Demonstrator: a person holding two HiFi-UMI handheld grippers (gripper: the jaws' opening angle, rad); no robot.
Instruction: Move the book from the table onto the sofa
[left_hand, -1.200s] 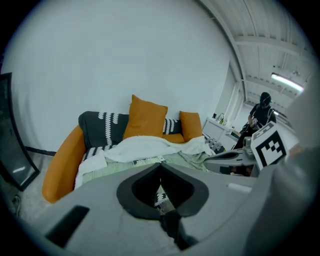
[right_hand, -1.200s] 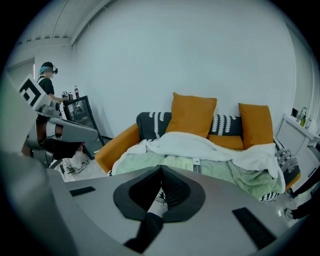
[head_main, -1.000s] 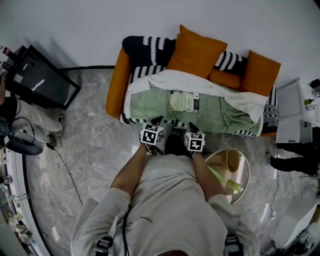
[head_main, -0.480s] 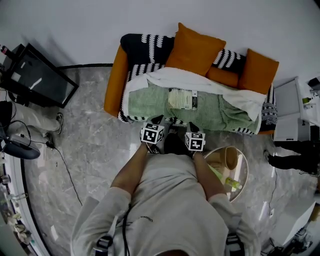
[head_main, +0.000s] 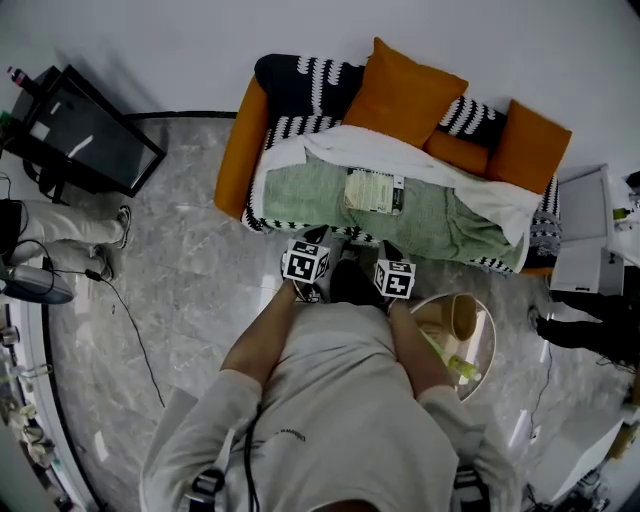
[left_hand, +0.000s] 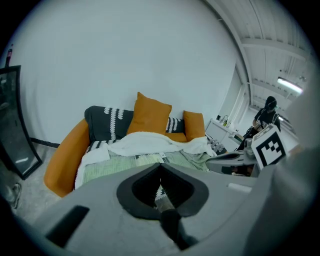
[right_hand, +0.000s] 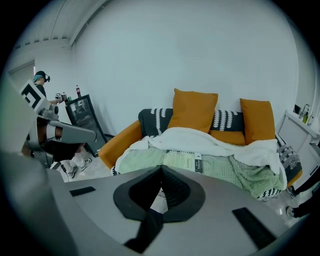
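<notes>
While all show the book (head_main: 373, 191), only head view shows the table (head_main: 489, 352).

An orange sofa (head_main: 236, 160) is seen at the upper centre of the head view, on a grey marbled floor (head_main: 190, 290). A green knitted blanket (head_main: 300, 195) is spread over its seat, with a white blanket (head_main: 400, 160) behind it. A pale printed book (head_main: 372, 192) is laid flat on the green blanket, near the seat's middle. Two orange cushions (head_main: 405, 95) are propped against the backrest. At the lower right, a round glass tabletop (head_main: 494, 345) carries a tan object (head_main: 463, 318) and a yellow-green bottle (head_main: 455, 365).
</notes>
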